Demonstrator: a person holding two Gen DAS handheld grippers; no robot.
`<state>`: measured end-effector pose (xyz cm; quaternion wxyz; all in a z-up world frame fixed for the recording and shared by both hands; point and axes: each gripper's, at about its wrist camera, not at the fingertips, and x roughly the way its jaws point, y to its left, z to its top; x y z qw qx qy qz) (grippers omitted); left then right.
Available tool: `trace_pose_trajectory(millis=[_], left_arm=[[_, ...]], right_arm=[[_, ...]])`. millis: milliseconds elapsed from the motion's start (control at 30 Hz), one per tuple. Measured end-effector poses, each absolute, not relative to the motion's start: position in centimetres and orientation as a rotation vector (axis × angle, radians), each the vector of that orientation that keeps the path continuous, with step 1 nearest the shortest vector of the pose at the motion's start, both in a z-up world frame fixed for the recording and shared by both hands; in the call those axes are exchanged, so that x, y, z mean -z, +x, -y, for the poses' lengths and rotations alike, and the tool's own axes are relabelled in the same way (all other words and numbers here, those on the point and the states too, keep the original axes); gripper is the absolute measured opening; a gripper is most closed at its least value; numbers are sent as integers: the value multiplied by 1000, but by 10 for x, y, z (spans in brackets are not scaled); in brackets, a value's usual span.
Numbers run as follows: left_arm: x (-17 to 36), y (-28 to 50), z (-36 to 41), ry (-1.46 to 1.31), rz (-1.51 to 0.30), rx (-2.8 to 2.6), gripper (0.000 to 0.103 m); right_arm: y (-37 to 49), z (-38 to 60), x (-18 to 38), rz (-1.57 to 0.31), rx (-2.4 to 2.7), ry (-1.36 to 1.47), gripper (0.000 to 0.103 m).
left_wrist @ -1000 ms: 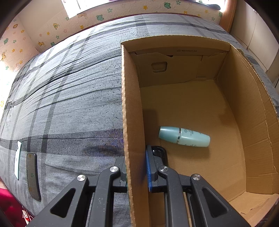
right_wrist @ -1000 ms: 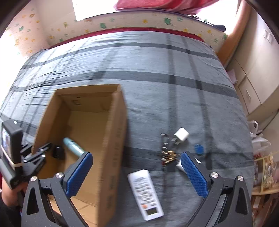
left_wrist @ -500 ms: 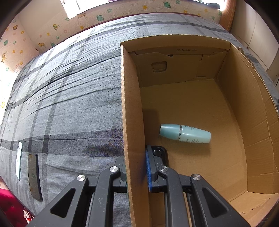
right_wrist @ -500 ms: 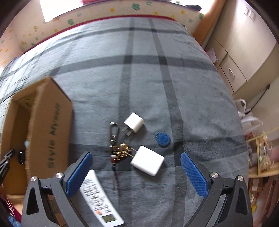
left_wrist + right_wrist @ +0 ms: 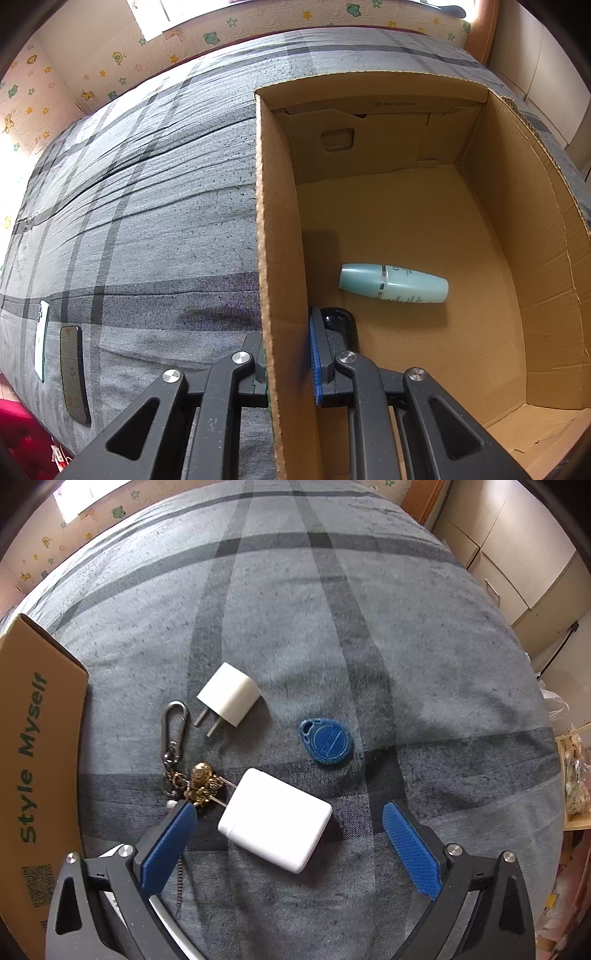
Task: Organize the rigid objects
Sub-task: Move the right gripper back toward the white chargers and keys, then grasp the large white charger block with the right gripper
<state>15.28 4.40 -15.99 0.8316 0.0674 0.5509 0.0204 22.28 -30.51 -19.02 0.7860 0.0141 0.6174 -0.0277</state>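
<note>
The left gripper is clamped on the left wall of the corrugated cardboard box, one finger outside and the ribbed blue pad inside, both pressed to the board. On the box's rough brown floor lies a smooth pale-green cylindrical bottle on its side, with a silver band round its middle; a glossy black object just behind the inner finger is mostly hidden and cannot be identified. The right gripper hangs with its jaws spread wide, nothing pressed between them, over a rounded white rectangular adapter on the grey plaid bedcover. Near it lie a small white plug charger with two metal prongs, a blue teardrop plastic fob, and a steel carabiner keychain with a brass charm. A white remote is largely concealed behind the left finger. Two flat slabs, white and black, rest at the bed's left edge.
</note>
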Motion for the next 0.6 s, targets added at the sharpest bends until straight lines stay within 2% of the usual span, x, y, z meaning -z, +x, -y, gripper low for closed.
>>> trace_pose_trajectory(millis=[433, 600], left_arm=[[159, 152, -40, 152, -1168, -49, 16], [159, 152, -40, 151, -1168, -49, 16]], right_arm=[[224, 306, 199, -1333, 50, 30, 101], [231, 301, 199, -1350, 53, 24, 89]])
